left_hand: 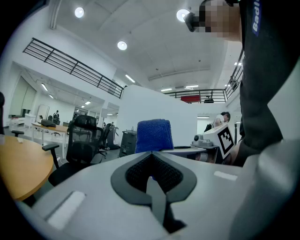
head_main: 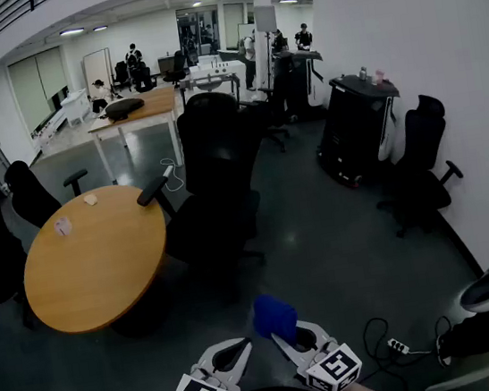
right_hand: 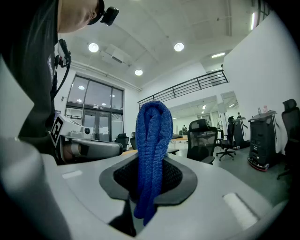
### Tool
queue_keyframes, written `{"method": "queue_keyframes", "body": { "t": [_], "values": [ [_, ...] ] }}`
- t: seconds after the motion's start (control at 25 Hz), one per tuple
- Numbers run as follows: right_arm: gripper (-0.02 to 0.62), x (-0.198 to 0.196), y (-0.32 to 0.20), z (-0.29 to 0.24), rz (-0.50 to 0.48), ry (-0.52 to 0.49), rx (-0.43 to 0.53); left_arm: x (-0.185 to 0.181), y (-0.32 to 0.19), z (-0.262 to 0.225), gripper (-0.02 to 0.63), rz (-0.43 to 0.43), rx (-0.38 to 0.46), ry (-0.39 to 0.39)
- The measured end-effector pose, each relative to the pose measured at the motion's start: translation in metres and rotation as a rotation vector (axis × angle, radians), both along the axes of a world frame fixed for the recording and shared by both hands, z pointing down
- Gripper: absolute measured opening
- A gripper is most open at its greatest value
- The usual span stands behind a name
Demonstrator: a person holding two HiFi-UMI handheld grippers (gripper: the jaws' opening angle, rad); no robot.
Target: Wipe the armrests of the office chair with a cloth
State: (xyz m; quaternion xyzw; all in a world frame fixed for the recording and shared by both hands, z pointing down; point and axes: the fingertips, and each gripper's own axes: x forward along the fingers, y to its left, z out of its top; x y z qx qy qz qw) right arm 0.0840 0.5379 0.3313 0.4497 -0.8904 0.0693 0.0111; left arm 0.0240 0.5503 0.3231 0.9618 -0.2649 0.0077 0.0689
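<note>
A folded blue cloth (head_main: pixel 274 318) stands up out of my right gripper (head_main: pixel 289 342), which is shut on it; the cloth (right_hand: pixel 151 154) fills the middle of the right gripper view. My left gripper (head_main: pixel 234 357) is beside it, shut with nothing between its jaws; the left gripper view shows the cloth (left_hand: pixel 153 135) just past its closed tips. The black office chair (head_main: pixel 215 178) stands ahead, beside the round table, with one armrest (head_main: pixel 152 191) toward the table. Both grippers are held low, well short of the chair.
A round wooden table (head_main: pixel 95 256) sits left of the chair, with more black chairs (head_main: pixel 30 195) around it. Another black chair (head_main: pixel 421 170) and a black cabinet (head_main: pixel 356 125) stand along the right wall. Cables and a power strip (head_main: pixel 397 346) lie on the floor at right.
</note>
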Motion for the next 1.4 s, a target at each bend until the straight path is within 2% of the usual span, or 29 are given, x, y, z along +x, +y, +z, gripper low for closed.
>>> {"method": "queue_keyframes", "body": {
  "t": [0.36,0.56,0.76,1.16,1.4],
  "values": [
    [0.089,0.011,-0.002,0.005,-0.012,-0.005,-0.001,0.012,-0.003,-0.004,0.014,-0.001,0.000,0.004],
    [0.091,0.015,-0.004,0.003,-0.049,-0.048,-0.009,0.019,-0.006,0.002,0.014,-0.018,-0.016,-0.010],
    [0.089,0.027,-0.007,0.008,-0.094,-0.053,-0.018,0.030,-0.008,0.004,0.014,-0.064,-0.027,-0.026],
    [0.089,0.068,-0.027,0.032,-0.198,-0.082,-0.044,0.059,-0.014,0.018,0.014,-0.210,-0.054,-0.072],
    [0.089,0.086,-0.047,0.035,-0.188,-0.104,-0.059,0.071,-0.028,0.018,0.014,-0.224,-0.059,-0.082]
  ]
}}
